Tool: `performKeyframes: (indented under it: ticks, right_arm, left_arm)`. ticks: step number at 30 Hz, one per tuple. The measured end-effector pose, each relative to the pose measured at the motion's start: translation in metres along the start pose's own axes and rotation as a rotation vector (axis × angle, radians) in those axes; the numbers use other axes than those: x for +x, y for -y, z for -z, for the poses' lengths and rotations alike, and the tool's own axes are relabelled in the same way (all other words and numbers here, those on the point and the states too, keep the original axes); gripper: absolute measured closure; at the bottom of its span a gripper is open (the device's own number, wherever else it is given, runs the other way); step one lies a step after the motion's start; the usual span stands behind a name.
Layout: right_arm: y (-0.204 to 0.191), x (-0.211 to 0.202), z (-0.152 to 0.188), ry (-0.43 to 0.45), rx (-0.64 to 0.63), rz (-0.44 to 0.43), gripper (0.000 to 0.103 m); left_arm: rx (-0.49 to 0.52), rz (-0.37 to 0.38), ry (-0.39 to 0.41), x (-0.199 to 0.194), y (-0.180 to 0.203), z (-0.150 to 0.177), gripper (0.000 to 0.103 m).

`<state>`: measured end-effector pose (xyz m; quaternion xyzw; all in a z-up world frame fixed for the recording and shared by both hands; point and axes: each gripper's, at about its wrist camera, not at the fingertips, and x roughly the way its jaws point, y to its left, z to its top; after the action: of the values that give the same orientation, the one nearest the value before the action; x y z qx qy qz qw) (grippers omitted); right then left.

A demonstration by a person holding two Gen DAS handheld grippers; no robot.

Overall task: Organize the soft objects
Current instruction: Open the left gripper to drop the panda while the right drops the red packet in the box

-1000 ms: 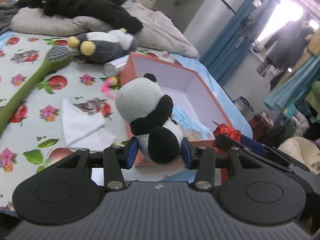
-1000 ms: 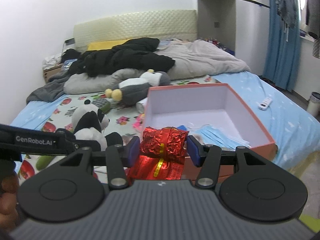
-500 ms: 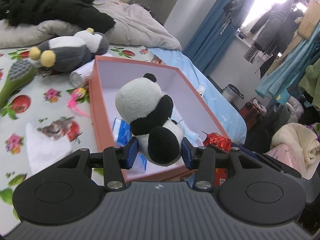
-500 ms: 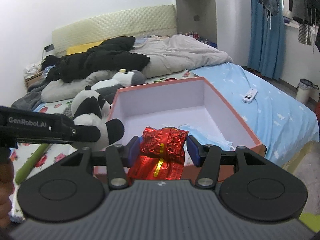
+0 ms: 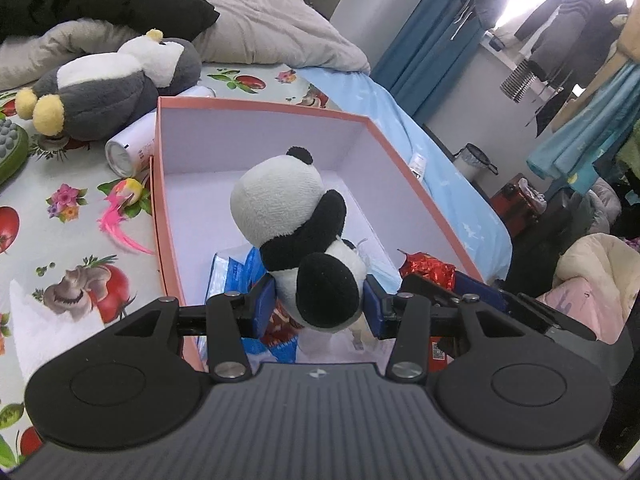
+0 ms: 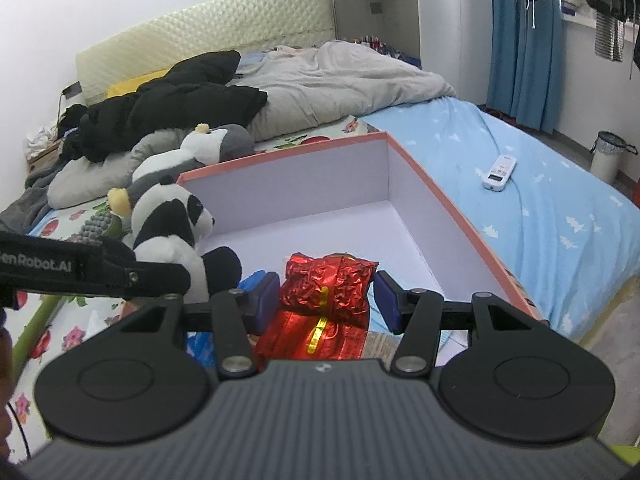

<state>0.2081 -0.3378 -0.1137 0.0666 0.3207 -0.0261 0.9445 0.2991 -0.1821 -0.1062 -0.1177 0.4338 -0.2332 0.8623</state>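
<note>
Over box (image 5: 256,108): panda (image 5: 296,224), red pouch (image 6: 326,288)

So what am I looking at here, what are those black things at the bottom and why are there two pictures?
There is no robot here. A person holds a hand-held two-finger gripper in each hand, and each gripper carries a wide-angle camera that looks forward along its fingers. The black shapes at the bottom are the grippers themselves.

In the left camera's picture, the left gripper is clamped on a toy panda, held over an open pink box on a bed. In the right camera's picture, the right gripper is clamped on a crinkly red foil packet over the same box.

Blue packets lie in the box. Beside it on the flowered sheet lie a grey penguin toy and a white can.
</note>
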Motion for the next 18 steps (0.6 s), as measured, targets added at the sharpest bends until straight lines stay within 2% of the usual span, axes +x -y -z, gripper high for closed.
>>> performKeyframes:
  ticks: [5,8,9,18]
  right_arm:
    - [0.0,0.009,-0.001,-0.01,0.0,-0.007,0.047]
    - [0.001,0.009,-0.001,-0.019,-0.002,-0.021,0.045]
    - [0.001,0.008,0.0,-0.019,-0.004,-0.016,0.04]
    - [-0.007,-0.018,0.005,0.028,-0.007,-0.034,0.037]
  left_arm:
    - [0.007,-0.011,-0.003,0.008,-0.001,-0.007,0.05]
    - [0.04,-0.037,-0.003,0.008,0.001,-0.007,0.035]
    - [0.044,-0.046,0.005,0.007,0.001,-0.006,0.034]
    - [0.041,-0.048,0.039,-0.018,-0.005,0.001,0.034]
